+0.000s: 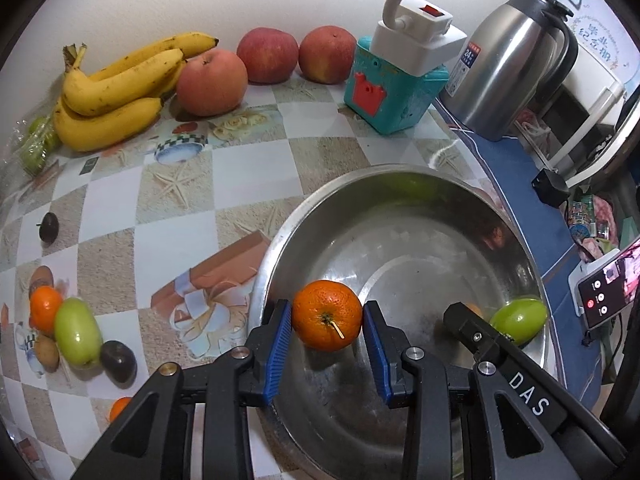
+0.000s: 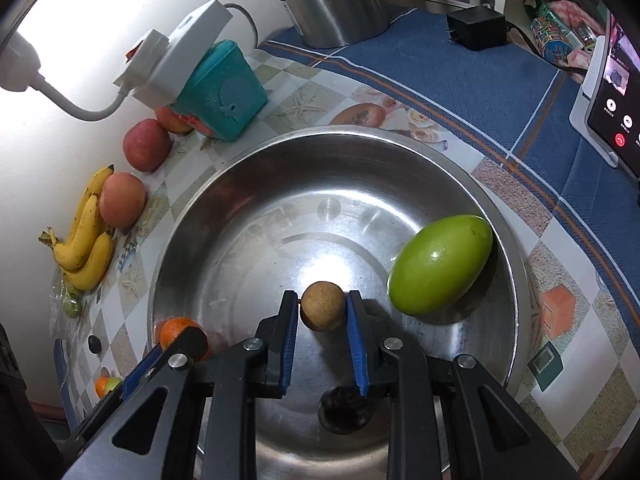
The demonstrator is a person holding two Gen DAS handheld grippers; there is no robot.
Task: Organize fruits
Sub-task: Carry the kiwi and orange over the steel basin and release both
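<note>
My left gripper (image 1: 327,312) is shut on an orange mandarin (image 1: 327,320), held over the near left side of a steel bowl (image 1: 360,174). In the right wrist view my right gripper (image 2: 322,300) is shut on a small brown round fruit (image 2: 322,308) above the middle of the bowl (image 2: 320,132). A green oval fruit (image 2: 440,266) lies on the bowl's right slope. Under the right gripper, a dark round fruit (image 2: 344,410) rests in the bowl. The mandarin (image 2: 176,328) shows at the bowl's left rim, partly hidden by a left finger.
Bananas (image 1: 116,92) and three red apples (image 1: 212,82) line the back wall. A teal box (image 1: 394,88) carries a power strip, beside a steel kettle (image 1: 512,60). Several small fruits (image 1: 76,336) lie at the table's left. A phone (image 1: 604,296) stands on the right.
</note>
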